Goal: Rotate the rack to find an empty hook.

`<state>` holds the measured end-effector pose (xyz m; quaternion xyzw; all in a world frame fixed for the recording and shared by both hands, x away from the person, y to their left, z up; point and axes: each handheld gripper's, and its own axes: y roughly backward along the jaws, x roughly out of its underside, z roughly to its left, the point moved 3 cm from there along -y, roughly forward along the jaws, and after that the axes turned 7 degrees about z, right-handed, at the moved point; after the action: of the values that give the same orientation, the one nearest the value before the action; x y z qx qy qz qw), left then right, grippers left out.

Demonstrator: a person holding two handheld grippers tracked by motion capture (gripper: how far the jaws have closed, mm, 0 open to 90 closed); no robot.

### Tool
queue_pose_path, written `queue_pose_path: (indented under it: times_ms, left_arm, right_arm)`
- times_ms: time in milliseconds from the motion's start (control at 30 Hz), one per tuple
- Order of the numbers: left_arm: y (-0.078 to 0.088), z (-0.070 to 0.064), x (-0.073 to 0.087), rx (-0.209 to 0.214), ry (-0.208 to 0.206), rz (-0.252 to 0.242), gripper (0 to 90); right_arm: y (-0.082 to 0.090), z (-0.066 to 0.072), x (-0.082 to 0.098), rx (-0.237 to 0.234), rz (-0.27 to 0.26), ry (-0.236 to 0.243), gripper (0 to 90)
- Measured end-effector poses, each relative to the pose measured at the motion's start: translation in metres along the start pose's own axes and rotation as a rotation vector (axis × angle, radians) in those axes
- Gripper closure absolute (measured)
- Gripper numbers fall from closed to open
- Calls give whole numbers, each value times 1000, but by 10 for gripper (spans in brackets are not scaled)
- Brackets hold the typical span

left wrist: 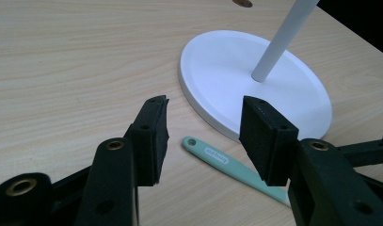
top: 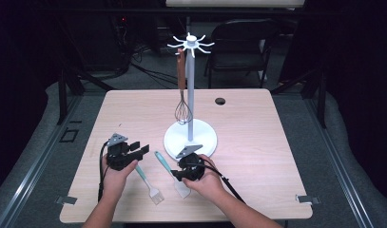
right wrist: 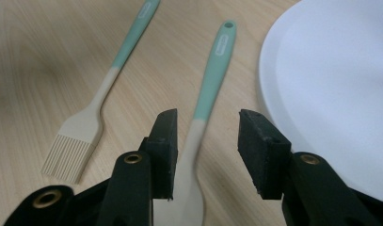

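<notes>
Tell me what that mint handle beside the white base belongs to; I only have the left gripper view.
Observer: It belongs to a spatula; its pale blade end points toward the person.
Operator: Is the other gripper on it?
Observer: The right gripper straddles the handle with its jaws open, and the pads are not pressing on it.
Operator: Is anything hanging on the stand?
Observer: A whisk with a brown handle hangs from a hook at the top of the stand.
</notes>
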<state>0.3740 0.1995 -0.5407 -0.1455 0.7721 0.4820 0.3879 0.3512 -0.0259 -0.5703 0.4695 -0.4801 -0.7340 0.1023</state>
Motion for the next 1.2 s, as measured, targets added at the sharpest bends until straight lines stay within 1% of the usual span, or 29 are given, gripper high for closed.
queue_pose_path:
  times_ms: [67, 100, 167, 200, 233, 333, 367, 467, 533, 567, 600, 633, 733, 767, 800, 867, 967, 1033, 1067, 1100, 1133, 1167, 1200]
  left_arm:
    - [0, 0, 0, 0, 2, 1, 516]
    - [0, 0, 0, 0, 1, 7, 516]
    - [0, 0, 0, 0, 1, 7, 516]
    - [-1, 0, 0, -2, 2, 0, 516]
    - [-1, 0, 0, -2, 1, 2, 516]
    - [-1, 0, 0, 0, -1, 5, 516]
    - [-2, 0, 0, 2, -2, 4, 516]
    - [-2, 0, 1, 1, -2, 7, 516]
    - [-2, 0, 1, 2, -3, 5, 516]
    - [-2, 0, 1, 3, -3, 5, 516]
    - [-2, 0, 1, 3, -3, 6, 516]
    - [-2, 0, 1, 2, -3, 7, 516]
    - [-2, 0, 1, 2, -1, 9, 516]
    - [-2, 0, 1, 1, -2, 8, 516]
    - [-2, 0, 1, 1, -2, 8, 515]
    - [-2, 0, 1, 1, -2, 9, 516]
    - [-1, 0, 1, 1, -2, 11, 516]
    - [-1, 0, 1, 3, -5, 10, 515]
    - [-1, -1, 1, -2, -5, 11, 515]
    - [-1, -1, 1, -2, -5, 11, 515]
    - [-2, -1, 1, -1, -6, 12, 515]
    - [-2, -2, 1, -1, -6, 14, 515]
    - [-2, -2, 2, 0, -9, 17, 516]
  right_arm:
    - [-4, 1, 2, -9, 11, -5, 630]
    - [-6, 2, 3, -10, 18, -15, 646]
    - [-10, 2, 4, -20, 21, -13, 677]
    - [-12, 3, 5, -22, 29, -13, 701]
    - [-14, 4, 5, -30, 35, -22, 712]
    - [-19, 5, 7, -10, 54, -3, 732]
    - [-21, 6, 7, -6, 47, -7, 738]
    - [-23, 7, 7, 3, 55, -2, 751]
    - [-25, 7, 8, 1, 67, 0, 752]
    - [-26, 8, 8, 6, 70, 7, 755]
    - [-27, 9, 8, 6, 59, 2, 761]
    - [-27, 9, 8, 7, 61, 9, 776]
    - [-27, 9, 8, 3, 57, 1, 795]
    - [-26, 9, 8, 5, 57, 3, 798]
    - [-25, 8, 9, 10, 72, 12, 800]
    - [-23, 7, 11, 16, 72, 17, 806]
    - [-15, 4, 18, 24, 86, 33, 812]
    - [-8, 0, 27, 35, 91, 46, 815]
    - [-3, -2, 33, 35, 96, 51, 815]
    - [1, -3, 37, 27, 89, 56, 816]
    - [7, -7, 46, 31, 87, 48, 816]
    - [14, -10, 53, 38, 104, 52, 816]
    - [19, -14, 60, 27, 95, 49, 816]
